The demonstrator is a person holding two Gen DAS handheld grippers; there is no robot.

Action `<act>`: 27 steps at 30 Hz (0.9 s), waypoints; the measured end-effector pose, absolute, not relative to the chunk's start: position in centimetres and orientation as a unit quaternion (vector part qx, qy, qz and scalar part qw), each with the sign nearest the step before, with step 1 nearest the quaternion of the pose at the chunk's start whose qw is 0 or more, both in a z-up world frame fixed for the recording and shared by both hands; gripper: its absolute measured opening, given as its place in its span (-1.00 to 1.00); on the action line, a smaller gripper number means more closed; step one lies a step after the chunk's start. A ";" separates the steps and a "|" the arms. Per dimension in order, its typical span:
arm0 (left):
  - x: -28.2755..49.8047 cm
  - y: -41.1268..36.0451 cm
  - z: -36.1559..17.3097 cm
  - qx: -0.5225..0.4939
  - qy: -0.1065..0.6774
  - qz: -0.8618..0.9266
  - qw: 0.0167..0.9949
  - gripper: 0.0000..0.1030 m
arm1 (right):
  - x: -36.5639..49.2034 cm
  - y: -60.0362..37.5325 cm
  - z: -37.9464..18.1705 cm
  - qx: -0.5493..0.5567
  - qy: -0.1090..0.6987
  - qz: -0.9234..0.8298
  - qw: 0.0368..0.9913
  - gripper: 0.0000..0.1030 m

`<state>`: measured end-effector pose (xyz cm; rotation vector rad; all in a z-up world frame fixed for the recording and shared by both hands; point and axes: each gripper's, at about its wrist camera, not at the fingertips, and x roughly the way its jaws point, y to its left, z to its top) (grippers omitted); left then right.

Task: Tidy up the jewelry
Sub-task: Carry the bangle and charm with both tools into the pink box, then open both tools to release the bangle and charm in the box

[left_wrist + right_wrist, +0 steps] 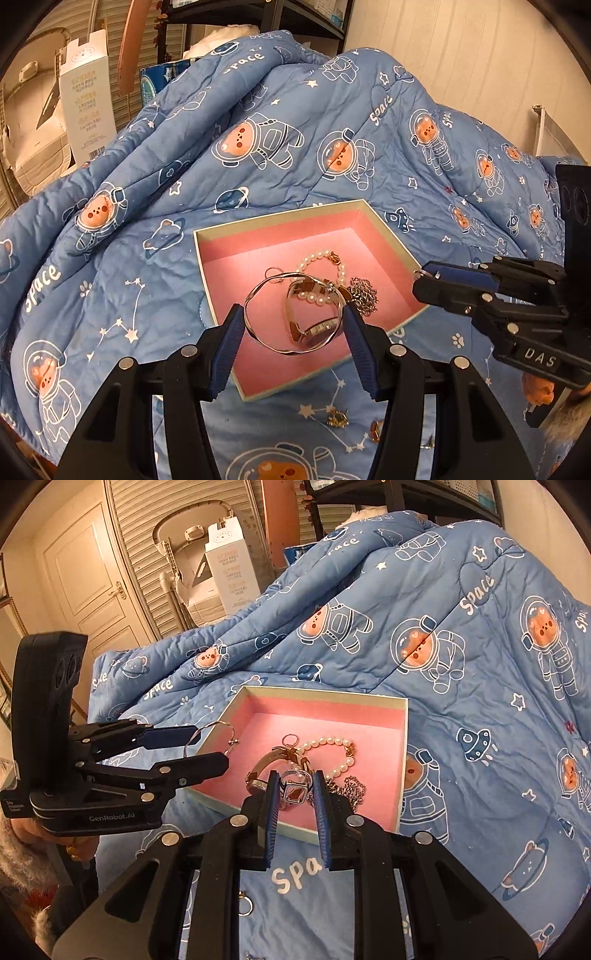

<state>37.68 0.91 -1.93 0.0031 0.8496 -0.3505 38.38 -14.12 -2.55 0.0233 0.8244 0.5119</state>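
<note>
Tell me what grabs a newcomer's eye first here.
The pink-lined box on the blue space-bear quilt, holding a pearl bracelet and a watch. The left tongs grip a silver bangle above it; the right tongs pinch a ring.

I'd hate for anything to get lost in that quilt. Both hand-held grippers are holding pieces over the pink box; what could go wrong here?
1. The silver bangle, pinched only at its edges by the left hand-held gripper, could spring free.
2. The ring in the right hand-held gripper might drop onto the chain and tangle.
</note>
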 end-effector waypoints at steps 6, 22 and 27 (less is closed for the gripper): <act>41.9 0.7 -3.1 -0.024 0.443 -0.167 0.880 0.04 | 40.9 -13.2 -4.1 -0.010 0.411 0.239 0.880 -0.63; 46.5 -0.8 -5.7 -0.069 0.503 -0.154 0.848 0.04 | 43.8 -11.9 -6.6 -0.025 0.430 0.222 0.875 -0.63; 47.2 -1.0 -5.9 -0.063 0.504 -0.141 0.850 0.04 | 44.2 -11.9 -7.0 -0.007 0.437 0.217 0.873 -0.63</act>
